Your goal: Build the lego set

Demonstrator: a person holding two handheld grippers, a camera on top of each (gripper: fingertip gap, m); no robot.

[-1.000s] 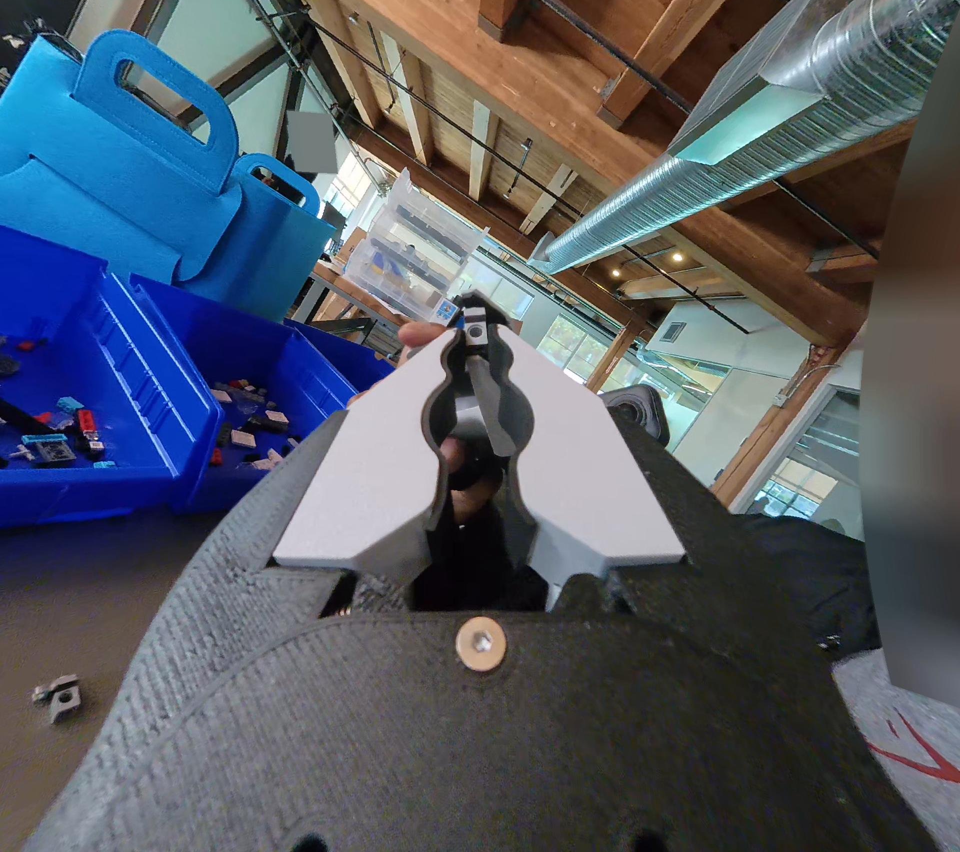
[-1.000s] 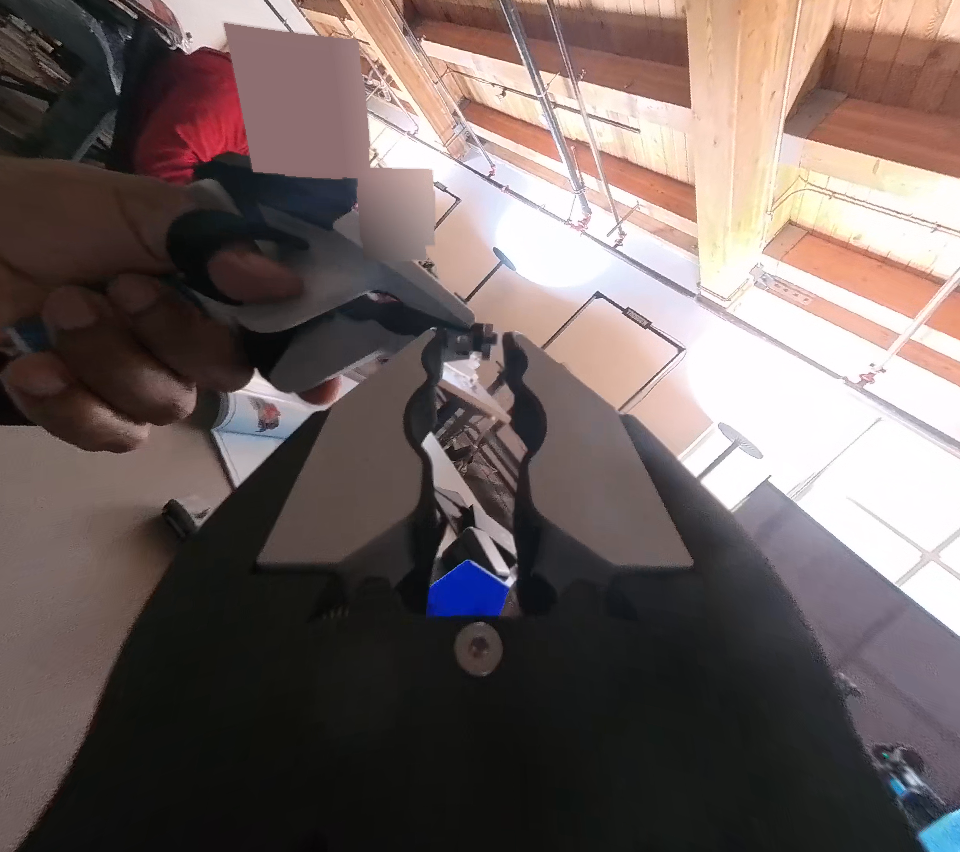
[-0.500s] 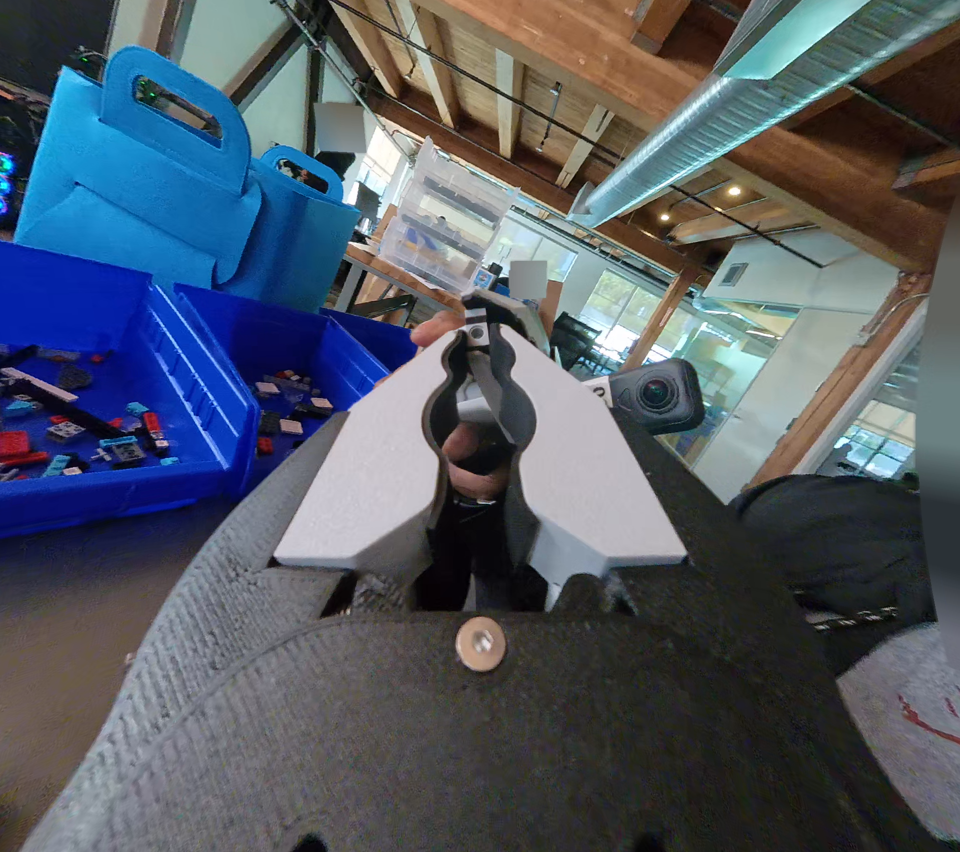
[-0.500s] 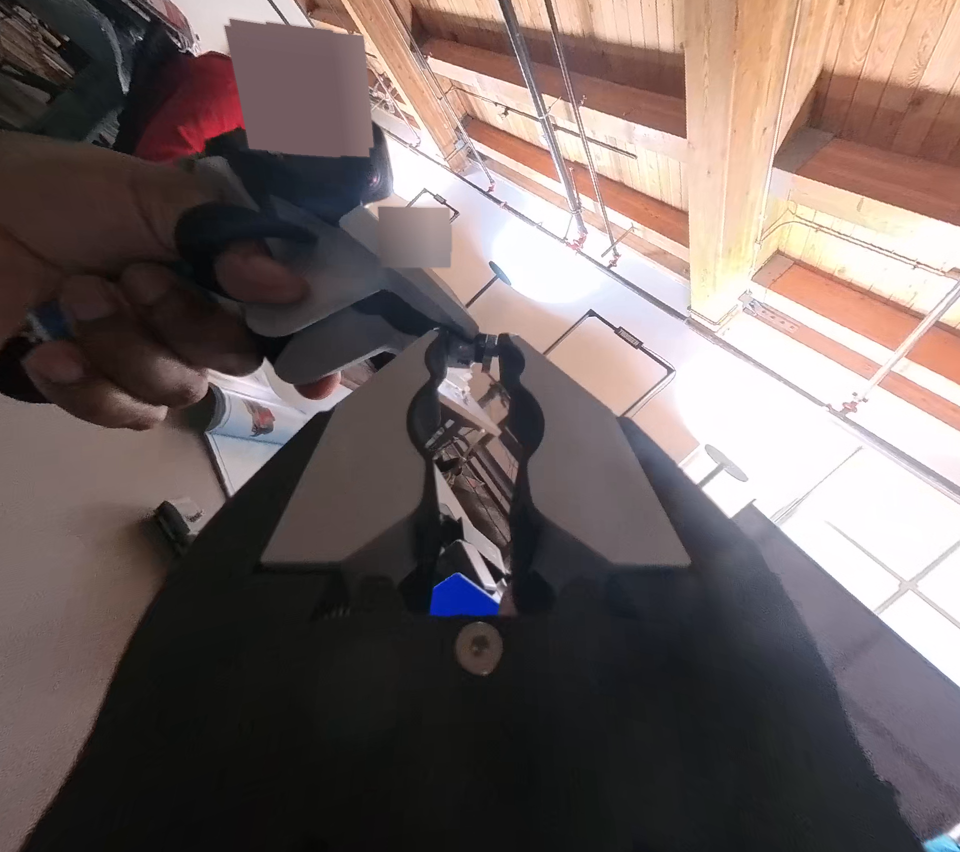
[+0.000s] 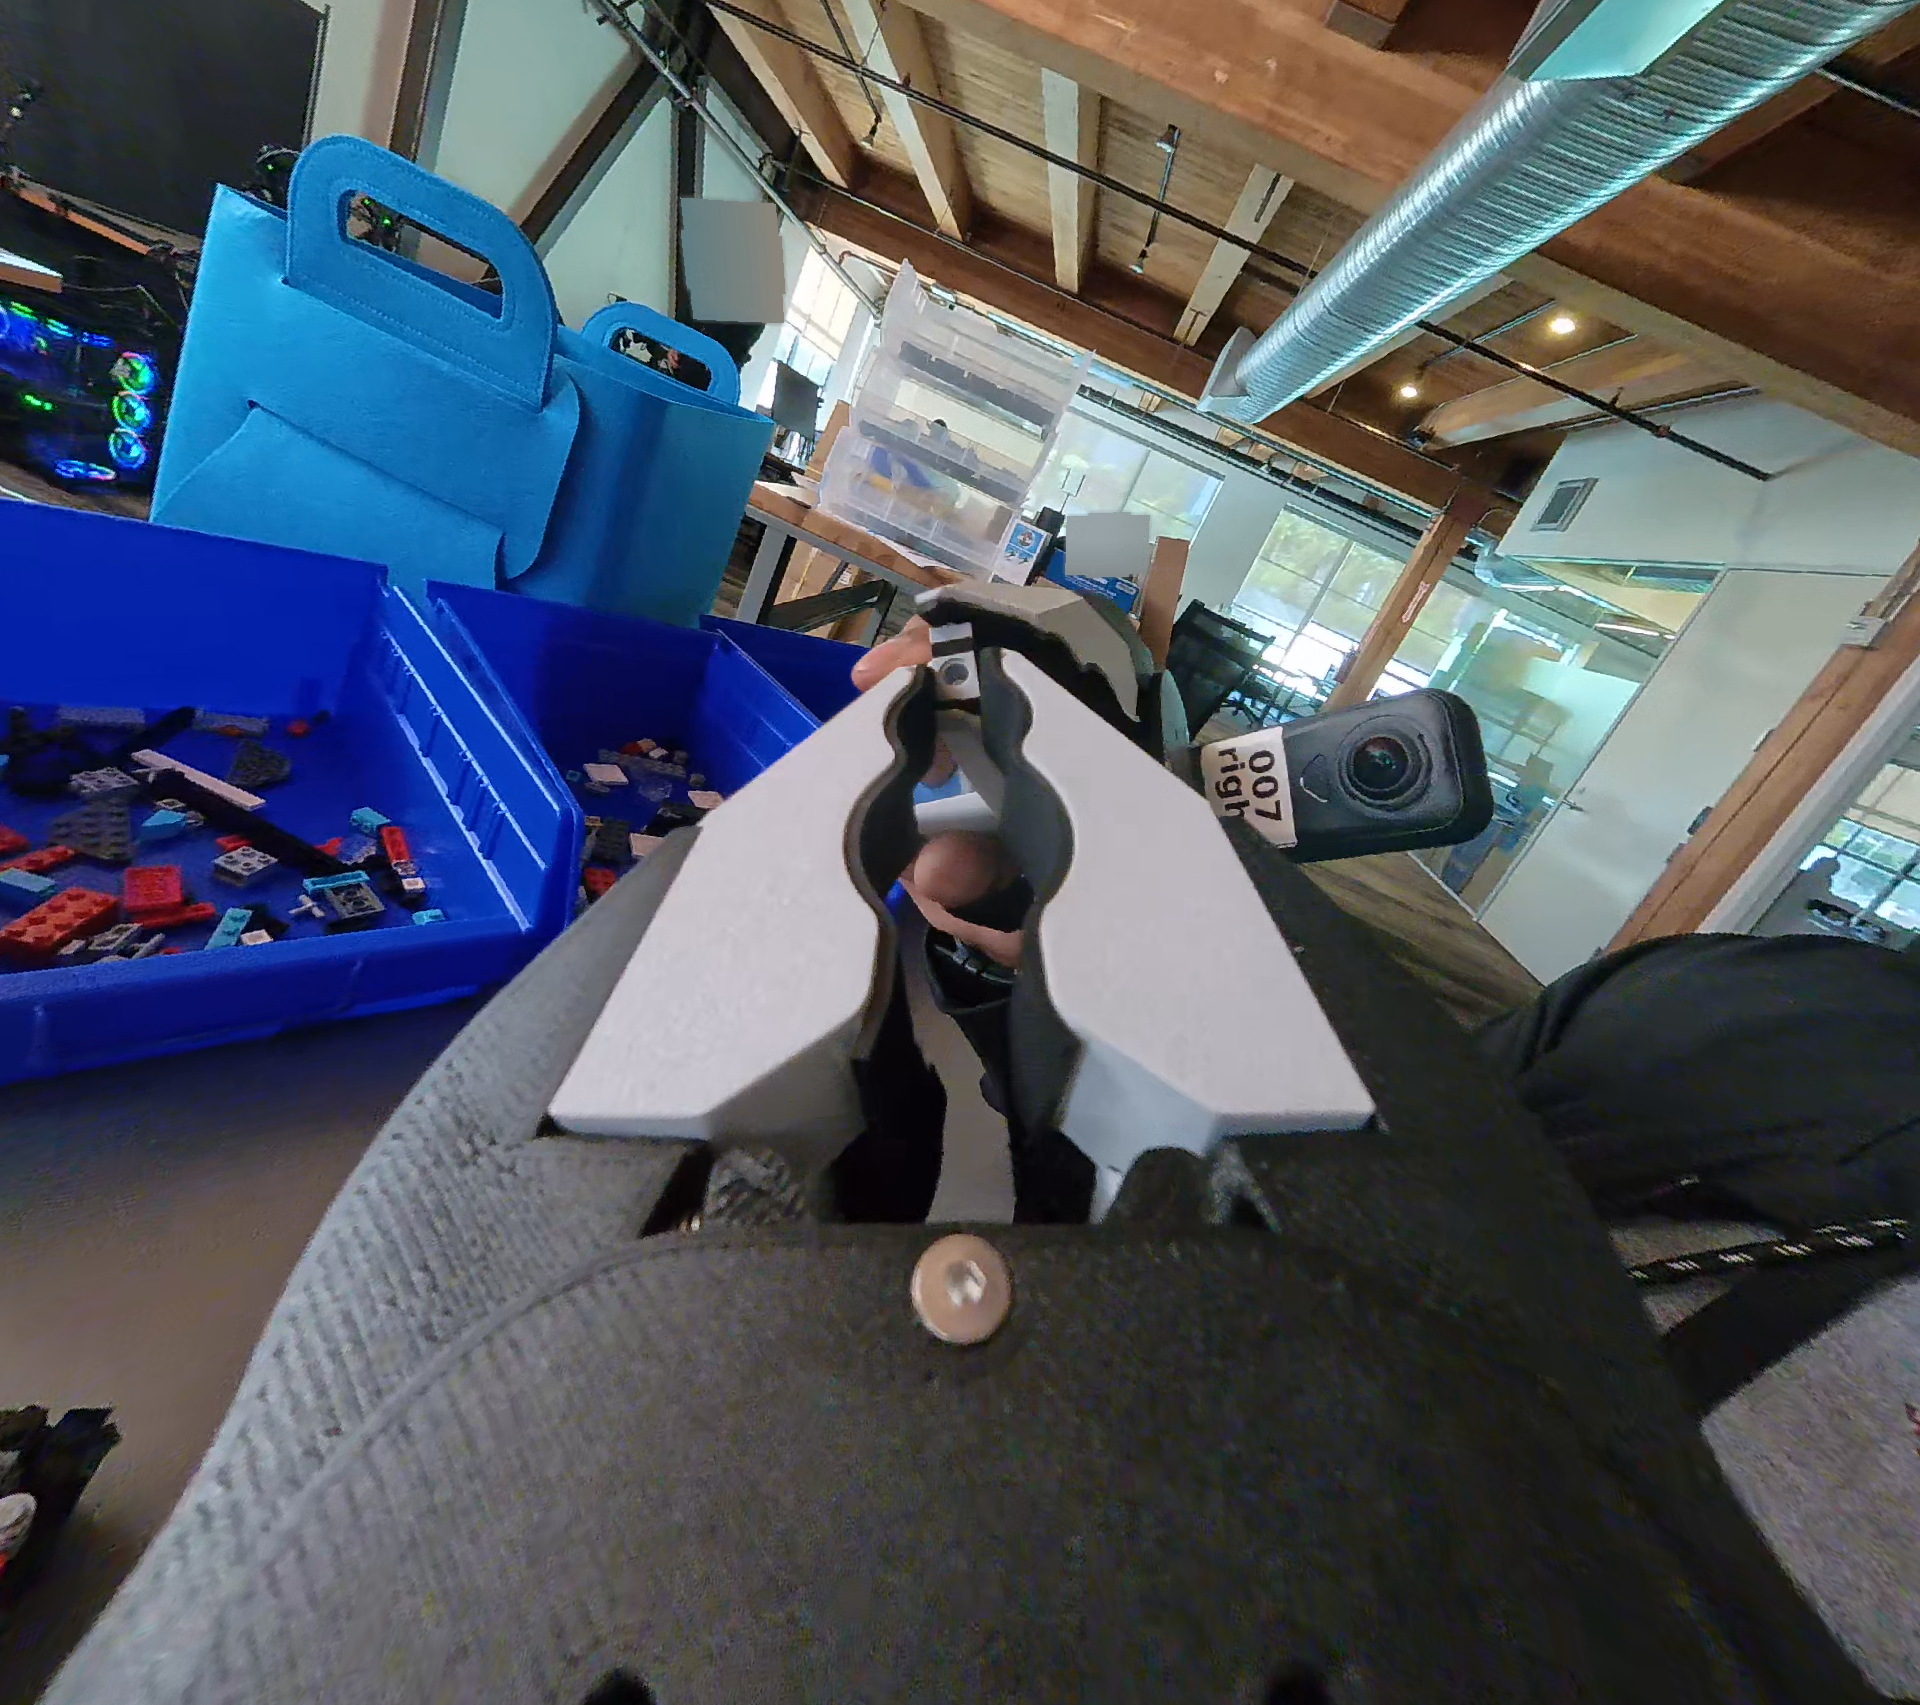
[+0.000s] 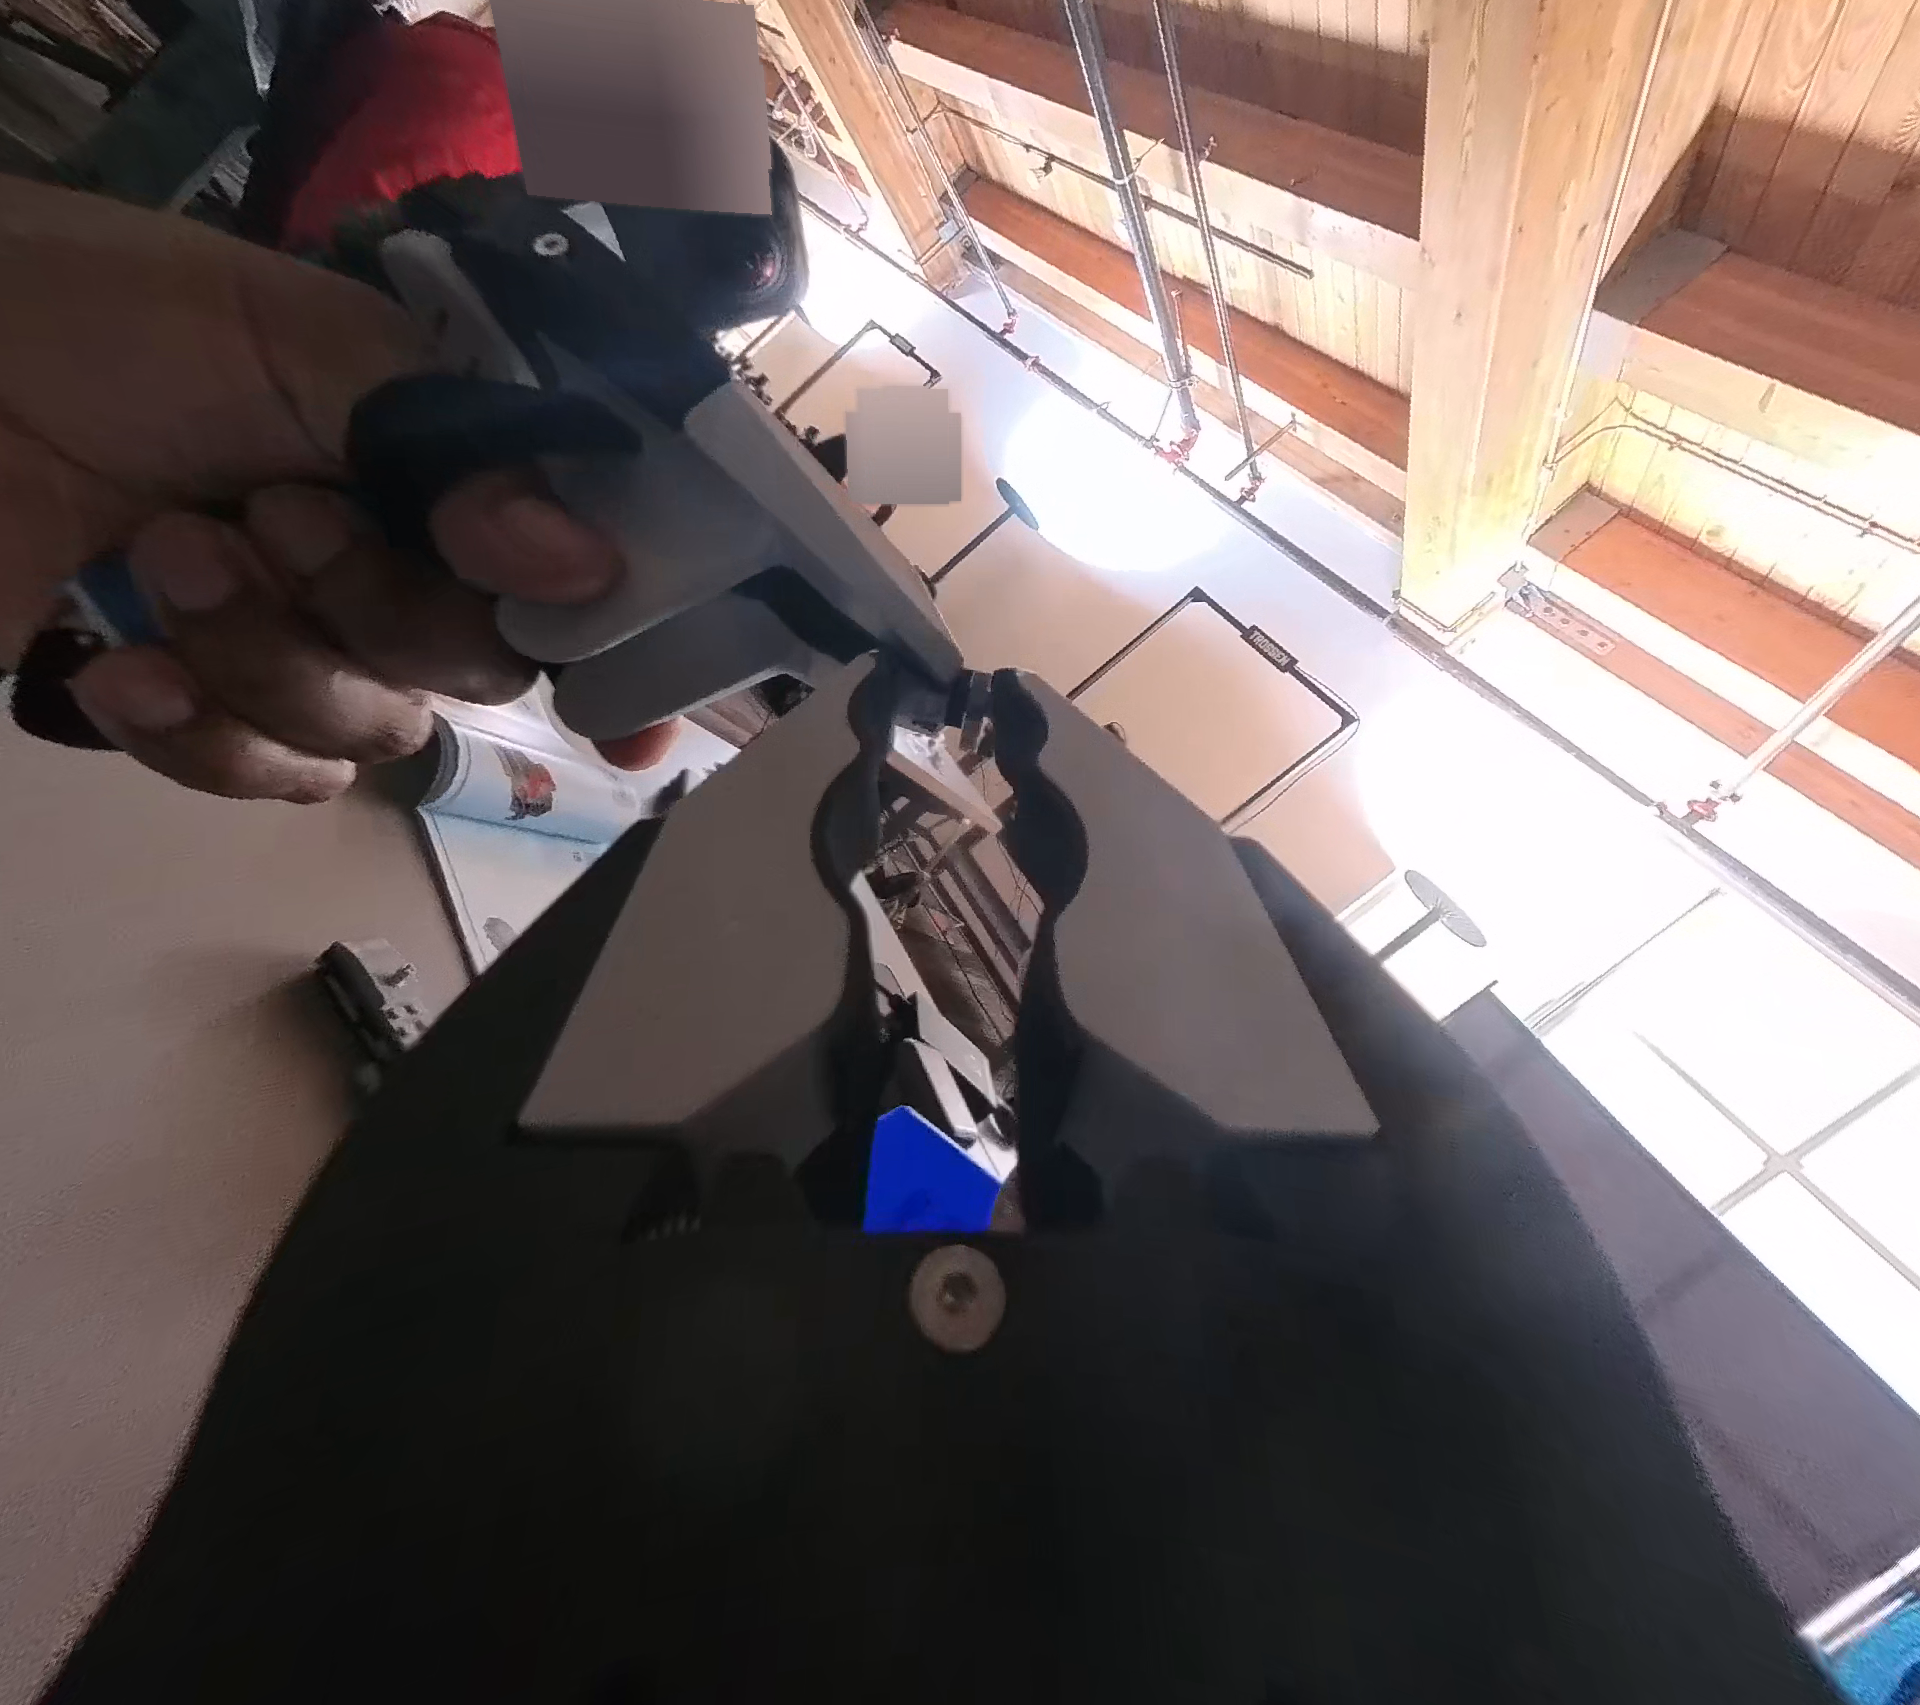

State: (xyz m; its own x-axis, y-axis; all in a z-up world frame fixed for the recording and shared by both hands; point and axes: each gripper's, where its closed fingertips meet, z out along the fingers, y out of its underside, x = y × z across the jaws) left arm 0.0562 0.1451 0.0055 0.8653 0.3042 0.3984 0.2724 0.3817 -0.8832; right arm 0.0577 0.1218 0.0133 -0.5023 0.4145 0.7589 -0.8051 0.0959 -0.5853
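Note:
My left gripper [image 5: 954,681] is shut on a small grey lego piece [image 5: 954,676], held up in the air above the table. My right gripper [image 6: 940,699] meets it tip to tip. Its jaws are closed in on a small dark round part [image 6: 974,708] that sits against the grey piece [image 6: 920,710]. In the right wrist view the left gripper [image 6: 925,668] comes in from the left, held by a hand [image 6: 208,512]. In the left wrist view the right gripper's fingers [image 5: 1029,616] show just beyond my left tips, with its camera [image 5: 1371,772] behind.
Two blue bins [image 5: 488,824] [image 5: 727,689] of loose lego pieces stand at the left, with blue felt bags [image 5: 364,429] behind. An instruction booklet [image 6: 520,808] and a small grey lego part [image 6: 369,995] lie on the table. A black bag [image 5: 1714,1063] lies at the right. My two grippers' fingertips are within a few centimetres of each other.
The right gripper's jaws have narrowed around the piece at the left gripper's tip. The left gripper has tilted downward, so more of the bins shows.

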